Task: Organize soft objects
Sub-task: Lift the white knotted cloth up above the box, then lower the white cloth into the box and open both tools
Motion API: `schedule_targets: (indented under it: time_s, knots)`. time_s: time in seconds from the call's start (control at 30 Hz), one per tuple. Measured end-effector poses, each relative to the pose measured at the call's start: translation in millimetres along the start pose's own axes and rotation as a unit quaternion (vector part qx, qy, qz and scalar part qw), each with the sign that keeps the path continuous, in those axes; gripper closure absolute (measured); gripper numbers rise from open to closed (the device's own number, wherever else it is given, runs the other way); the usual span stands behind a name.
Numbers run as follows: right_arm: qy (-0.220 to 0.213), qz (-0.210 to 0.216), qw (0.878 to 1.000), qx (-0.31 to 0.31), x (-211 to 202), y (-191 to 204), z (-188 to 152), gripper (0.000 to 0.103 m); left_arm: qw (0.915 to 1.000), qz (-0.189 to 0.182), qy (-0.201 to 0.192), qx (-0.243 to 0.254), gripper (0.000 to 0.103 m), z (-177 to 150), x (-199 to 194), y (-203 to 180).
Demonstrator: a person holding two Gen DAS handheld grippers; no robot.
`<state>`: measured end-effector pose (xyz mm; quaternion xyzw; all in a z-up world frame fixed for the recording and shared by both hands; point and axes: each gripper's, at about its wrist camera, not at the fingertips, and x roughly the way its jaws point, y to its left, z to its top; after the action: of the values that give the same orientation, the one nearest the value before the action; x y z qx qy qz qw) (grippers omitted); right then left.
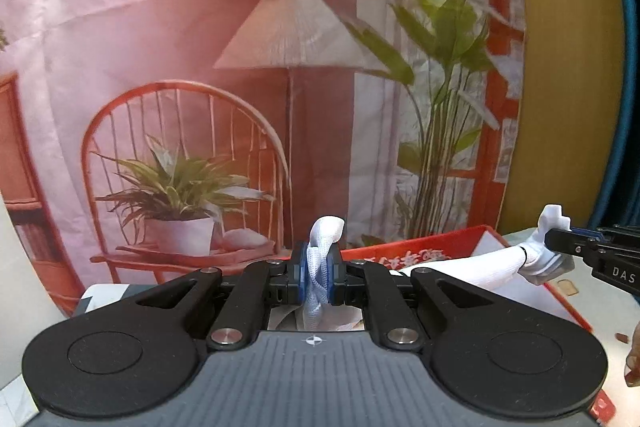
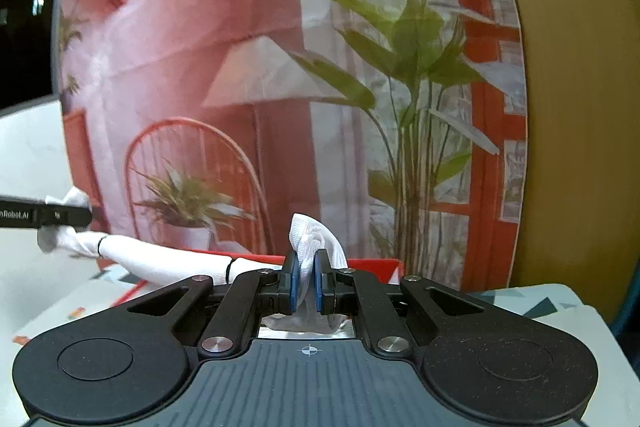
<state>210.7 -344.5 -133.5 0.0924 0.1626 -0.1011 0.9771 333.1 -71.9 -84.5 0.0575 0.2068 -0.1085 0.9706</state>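
Both pictures are bright with soft, even light and no hard shadows. The backdrop looks a bit blurry and smeared. Straight lines bend near the edges, like in a fishbowl. The left corner in the right wrist view is dark.

We can't see how far the white sock runs below the left gripper: the gripper body covers its middle stretch. Same in the right wrist view, where the right gripper blocks the sock's near end. The red box is mostly hidden behind gripper and sock; its printed lettering is too blurred to read. The backdrop is motion-smeared. A hand at the frame's right edge is cut off.
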Motion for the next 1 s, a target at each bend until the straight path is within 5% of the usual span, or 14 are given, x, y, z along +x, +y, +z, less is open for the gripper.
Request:
schedule_targets:
  time_s: [0.4, 0.67, 0.73, 0.8, 1.0]
  knots:
    - [0.077, -0.018, 0.997, -0.009, 82, -5, 5, 0.095, 0.9967, 0.007, 0.076, -0.029, 0.093, 5, 95, 20]
    - [0.12, -0.014, 0.992, -0.033, 103, 5, -2, 0.091, 0.9946, -0.026, 0.1, -0.009, 0.089, -10, 114, 12]
    - [0.124, -0.011, 0.992, -0.034, 103, 7, -4, 0.083, 0.9941, -0.037, 0.102, -0.001, 0.076, -12, 113, 10]
    - [0.119, -0.008, 0.992, -0.032, 99, 8, -4, 0.081, 0.9944, -0.043, 0.097, 0.005, 0.043, -13, 107, 8]
    - [0.104, 0.007, 0.994, -0.028, 77, 14, -5, 0.053, 0.9961, -0.064, 0.06, 0.01, 0.006, -8, 72, 2]
